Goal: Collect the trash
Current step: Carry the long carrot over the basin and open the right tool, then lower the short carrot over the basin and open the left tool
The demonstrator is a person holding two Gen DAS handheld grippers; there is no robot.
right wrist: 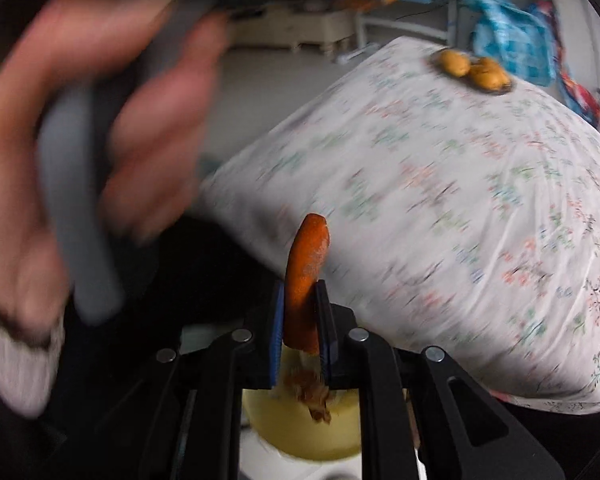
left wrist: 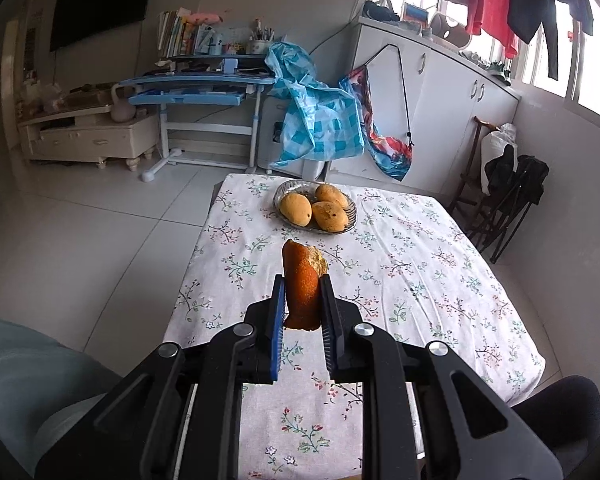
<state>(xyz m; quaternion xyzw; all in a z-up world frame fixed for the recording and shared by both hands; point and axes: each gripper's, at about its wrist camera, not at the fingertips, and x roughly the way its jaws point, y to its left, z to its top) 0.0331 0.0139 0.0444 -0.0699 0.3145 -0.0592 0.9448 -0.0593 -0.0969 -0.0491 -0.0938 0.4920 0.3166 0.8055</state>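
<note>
A thin white floral cotton-like tablecloth (left wrist: 400, 264) looks matt. The clear glass dish (left wrist: 350, 216) glints. The orange peel strip (left wrist: 300, 280) is dull, pitted. Pale floor tiles (left wrist: 100, 220) shine.

We see the right gripper (right wrist: 302, 300) clamped on a strip of orange peel (right wrist: 306, 272) that stands up between the blue pads, its ragged lower end hanging below them. Under the gripper lies something pale yellow (right wrist: 300, 428), too blurred to name. At left a blurred hand (right wrist: 88, 128) wraps a grey handle (right wrist: 76, 208). Beyond the peel a table (right wrist: 440, 208) in a flowered cloth tilts across the view, with mangoes (right wrist: 472, 70) at its far end.
</note>
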